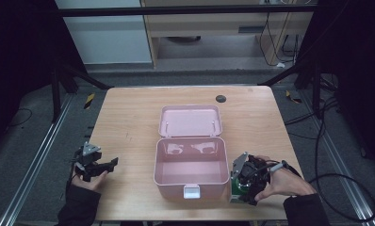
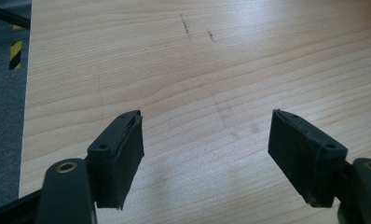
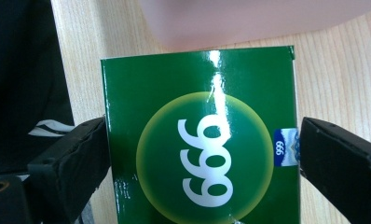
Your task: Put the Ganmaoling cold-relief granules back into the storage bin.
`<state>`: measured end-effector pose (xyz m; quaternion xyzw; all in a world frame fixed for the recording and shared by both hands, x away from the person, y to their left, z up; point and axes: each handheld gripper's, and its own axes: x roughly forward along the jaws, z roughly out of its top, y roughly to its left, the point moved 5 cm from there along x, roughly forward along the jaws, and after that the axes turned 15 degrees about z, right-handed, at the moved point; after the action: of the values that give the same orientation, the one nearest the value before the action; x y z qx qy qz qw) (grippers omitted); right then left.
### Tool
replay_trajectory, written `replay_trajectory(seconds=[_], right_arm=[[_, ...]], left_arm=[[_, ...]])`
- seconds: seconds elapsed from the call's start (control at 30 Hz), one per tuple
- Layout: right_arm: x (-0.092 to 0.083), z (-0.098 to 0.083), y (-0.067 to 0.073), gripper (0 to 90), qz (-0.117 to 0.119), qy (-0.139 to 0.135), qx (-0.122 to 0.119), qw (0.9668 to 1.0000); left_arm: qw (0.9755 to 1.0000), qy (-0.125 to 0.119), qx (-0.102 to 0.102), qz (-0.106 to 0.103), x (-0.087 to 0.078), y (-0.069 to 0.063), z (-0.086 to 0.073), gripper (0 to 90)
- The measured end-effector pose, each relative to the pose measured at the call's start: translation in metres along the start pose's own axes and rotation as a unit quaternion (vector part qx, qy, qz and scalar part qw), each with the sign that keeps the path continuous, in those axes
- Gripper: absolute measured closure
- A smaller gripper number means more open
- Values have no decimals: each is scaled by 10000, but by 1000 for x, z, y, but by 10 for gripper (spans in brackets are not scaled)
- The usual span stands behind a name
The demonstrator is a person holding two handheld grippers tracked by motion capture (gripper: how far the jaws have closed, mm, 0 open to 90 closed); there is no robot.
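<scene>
Lab test bay: wooden table [image 1: 129,122] inside dark metal frame [image 1: 185,10], floor rails [image 1: 35,155], loose cables [image 1: 327,136], grey carpet.

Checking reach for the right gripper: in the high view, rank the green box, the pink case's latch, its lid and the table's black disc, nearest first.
From the right gripper:
1. Green box, between its jaws.
2. Latch, left, case front.
3. Lid, lying open behind the case.
4. Black disc, far table edge.

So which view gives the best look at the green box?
The right gripper view: the green box sits between the jaws, its white 999 print and yellow-green circle plain. The high view shows a sliver of it beside the pink case, under the right gripper. The left gripper view faces bare table.
</scene>
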<state>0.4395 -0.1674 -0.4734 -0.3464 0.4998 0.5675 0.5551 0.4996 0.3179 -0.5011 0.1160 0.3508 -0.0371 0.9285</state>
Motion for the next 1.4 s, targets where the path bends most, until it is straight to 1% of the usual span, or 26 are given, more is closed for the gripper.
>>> replay_trajectory(seconds=[0.2,0.23,0.27,0.3,0.43,0.53,0.67,0.7,0.8,1.07,1.17,1.27,1.33,1.4], right_arm=[[3,-1,-1,58,35,-59,-1,10000],[6,-4,-2,60,89,-93,78,9999],[6,-4,-2,60,89,-93,78,9999],[9,-7,-4,58,72,5,111,9999],[10,-5,-4,69,99,-31,41,9999],[13,-6,-6,66,154,14,99,9998],[16,-6,-6,119,265,76,84,9996],[16,-6,-6,119,265,76,84,9996],[14,-6,-6,144,256,2,107,9996],[12,-6,-6,161,220,30,117,9997],[10,-8,-6,163,257,47,129,9996],[3,-10,-4,163,247,-43,155,9996],[-2,-13,-2,163,249,-112,226,9994],[-8,-16,0,163,234,-155,218,9994]], left_arm=[[10000,-6,7,-7,0,0,0,260],[10000,-8,6,-8,0,0,0,261],[10000,-12,5,-9,0,0,0,261],[10000,-11,5,-8,0,0,0,261],[10000,4,31,-4,0,0,0,261],[10000,-6,23,-1,0,-1,0,262],[10000,6,34,-5,0,0,0,263],[10000,6,36,-9,0,-1,0,263],[10000,3,40,-4,0,-1,0,264],[10000,7,28,-14,1,-1,0,265],[10000,8,27,-15,1,-1,0,266],[10000,10,26,-19,1,-1,0,267],[10000,10,31,-17,1,-1,0,266],[10000,1,32,-18,1,-2,0,267]])
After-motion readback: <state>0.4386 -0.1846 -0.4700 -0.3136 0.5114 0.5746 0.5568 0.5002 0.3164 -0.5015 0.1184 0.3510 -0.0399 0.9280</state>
